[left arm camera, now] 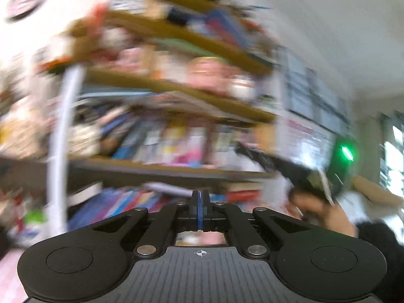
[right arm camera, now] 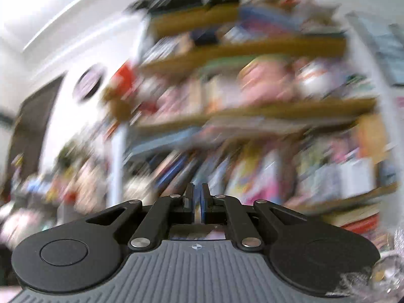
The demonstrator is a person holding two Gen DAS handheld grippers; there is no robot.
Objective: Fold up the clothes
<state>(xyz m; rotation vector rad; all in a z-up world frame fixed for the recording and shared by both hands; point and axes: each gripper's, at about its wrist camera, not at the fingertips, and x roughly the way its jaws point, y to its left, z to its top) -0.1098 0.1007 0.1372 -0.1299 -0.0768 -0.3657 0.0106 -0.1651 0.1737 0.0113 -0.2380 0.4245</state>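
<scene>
Both grippers are raised and tilted toward the bookshelf (left arm camera: 176, 93). The left gripper (left arm camera: 200, 197) has its fingers pressed together on nothing; the right gripper (right arm camera: 198, 192) likewise, barely a slit between. A hand (left arm camera: 325, 212) carries the other gripper at the left view's right edge. Open air ahead of both. No clothes show anywhere; everything is blurred.

A lived-in room of a home, heavily blurred in both views: wooden shelves (left arm camera: 176, 88) crammed with colourful books (left arm camera: 161, 144) and pink boxes fill one white wall, a round plaque (right arm camera: 88, 82) hangs beside a dark doorway (right arm camera: 30, 126), and a window (left arm camera: 391, 156) glows at the far right.
</scene>
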